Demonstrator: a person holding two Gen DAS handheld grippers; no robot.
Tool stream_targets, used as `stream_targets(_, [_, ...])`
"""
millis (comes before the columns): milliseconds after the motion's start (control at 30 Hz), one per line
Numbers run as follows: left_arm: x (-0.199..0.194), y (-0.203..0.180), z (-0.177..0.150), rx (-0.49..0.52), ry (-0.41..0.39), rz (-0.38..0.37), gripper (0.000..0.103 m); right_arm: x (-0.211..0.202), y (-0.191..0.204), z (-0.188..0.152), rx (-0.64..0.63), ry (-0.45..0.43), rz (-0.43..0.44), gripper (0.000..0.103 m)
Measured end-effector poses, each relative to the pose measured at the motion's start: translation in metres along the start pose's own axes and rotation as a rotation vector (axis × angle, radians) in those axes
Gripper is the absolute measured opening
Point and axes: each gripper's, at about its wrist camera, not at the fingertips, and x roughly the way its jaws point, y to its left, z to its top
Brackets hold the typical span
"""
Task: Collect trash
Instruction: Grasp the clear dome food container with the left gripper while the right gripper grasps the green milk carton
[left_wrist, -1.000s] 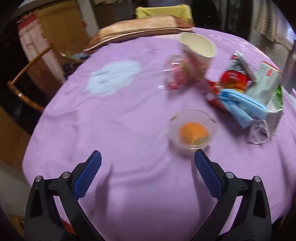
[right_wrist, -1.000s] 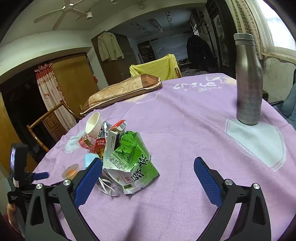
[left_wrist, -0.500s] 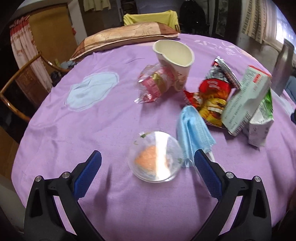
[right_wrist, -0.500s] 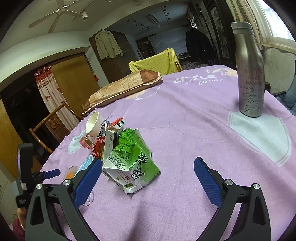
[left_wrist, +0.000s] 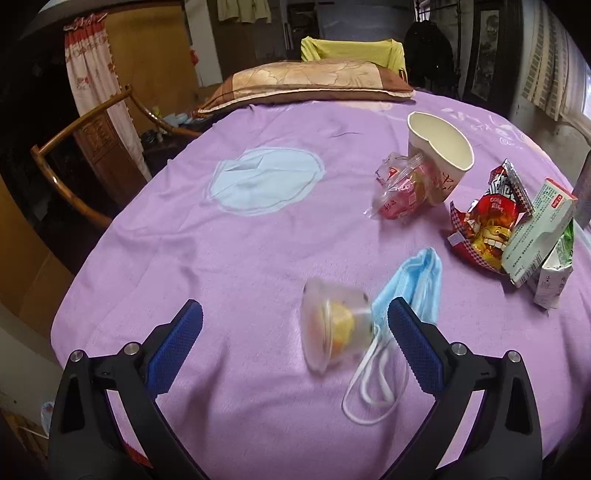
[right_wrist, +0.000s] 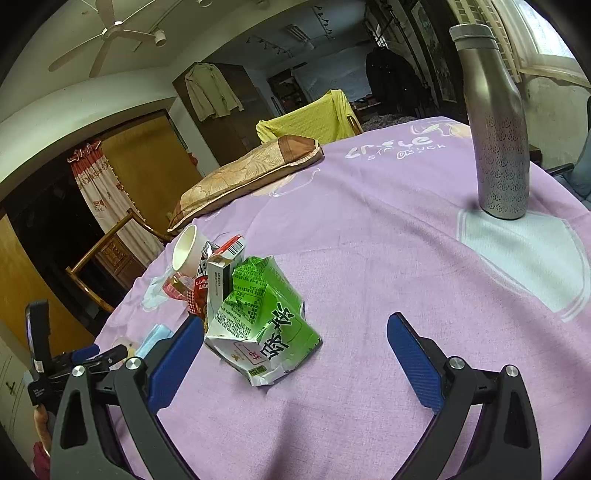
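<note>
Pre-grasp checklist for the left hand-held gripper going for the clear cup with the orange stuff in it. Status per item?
1. Left hand-held gripper open, nothing held: ok.
2. Clear plastic cup lies between the pads: ok, though nearer the right-side pad.
3. Cup upright and still: not ok; it lies on its side and looks blurred.
4. Cup free of neighbours: not ok; the blue face mask and its ear loops lie against it and could get pinched too.
5. Pads down at cup height: cannot tell from this view.
6. Right hand-held gripper out of the way: ok; it is open, by the green carton.
</note>
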Motion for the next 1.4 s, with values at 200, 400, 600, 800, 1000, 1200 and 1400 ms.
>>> stream_targets(200, [0.012, 0.012, 0.005, -0.053, 0.033, 0.006, 0.097, 0.000, 0.000, 0.000, 0.003, -0.002, -0.004, 0.098])
stream_targets(400, [-0.005, 0.041, -0.005, -0.042, -0.004, 0.147, 0.097, 0.000, -0.002, 0.000, 0.007, 0.001, 0.006, 0.098])
stream_targets(600, [-0.017, 0.070, -0.006, -0.135, -0.019, 0.160, 0.097, -0.001, -0.001, 0.000, 0.007, -0.001, 0.005, 0.098])
stream_targets(800, [-0.013, 0.041, -0.018, -0.032, -0.012, 0.120, 0.097, -0.001, 0.000, 0.001, -0.001, -0.004, -0.003, 0.098])
stream_targets(1000, [0.012, 0.041, -0.024, -0.055, 0.055, 0.072, 0.097, 0.002, 0.002, 0.002, -0.014, 0.005, -0.016, 0.098])
stream_targets(1200, [0.033, 0.047, -0.027, -0.088, 0.114, 0.040, 0.097, 0.006, 0.003, 0.001, -0.018, 0.020, -0.028, 0.098])
stream_targets(1400, [0.038, 0.054, -0.026, -0.138, 0.130, 0.002, 0.097, 0.008, 0.011, -0.001, -0.055, 0.032, -0.052, 0.098])
